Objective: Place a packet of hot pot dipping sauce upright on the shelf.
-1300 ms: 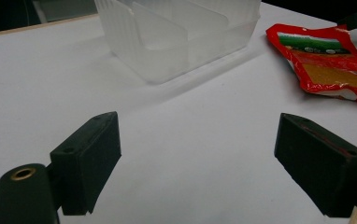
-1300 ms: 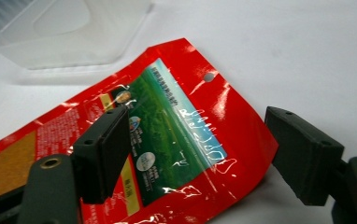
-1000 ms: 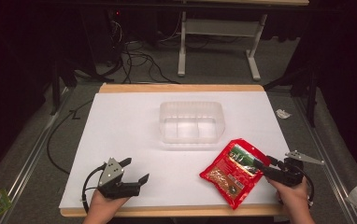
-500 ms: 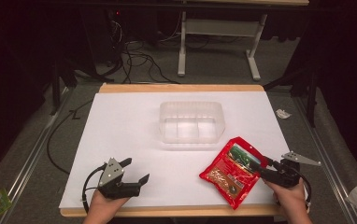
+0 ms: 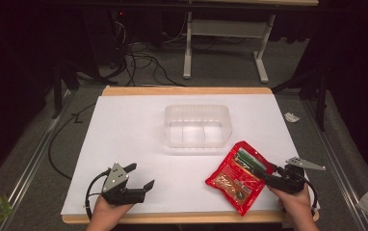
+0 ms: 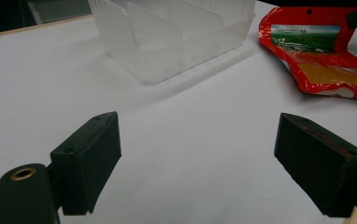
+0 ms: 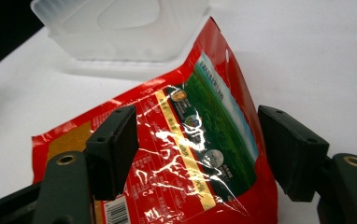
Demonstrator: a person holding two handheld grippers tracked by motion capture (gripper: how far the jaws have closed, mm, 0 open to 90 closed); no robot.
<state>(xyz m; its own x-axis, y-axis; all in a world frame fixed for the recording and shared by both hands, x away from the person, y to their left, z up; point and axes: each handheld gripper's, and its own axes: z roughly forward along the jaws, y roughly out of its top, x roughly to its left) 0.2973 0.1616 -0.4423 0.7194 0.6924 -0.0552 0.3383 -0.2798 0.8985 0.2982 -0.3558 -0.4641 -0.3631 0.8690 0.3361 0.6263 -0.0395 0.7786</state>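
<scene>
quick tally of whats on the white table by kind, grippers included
red snack packet: 1
clear plastic container: 1
hand-held gripper: 2, left and right
total: 4

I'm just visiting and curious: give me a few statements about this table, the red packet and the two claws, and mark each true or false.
1. The red packet lies inside the clear container. False: it lies on the white table, in front of the container.
2. The left claw is open and holds nothing. True.
3. The right claw is clamped shut on the packet. False: its jaws stand apart, one on each side of the packet.
4. The clear container has inner dividers. True.
5. The packet is blue. False: it is red with a green panel.
</scene>
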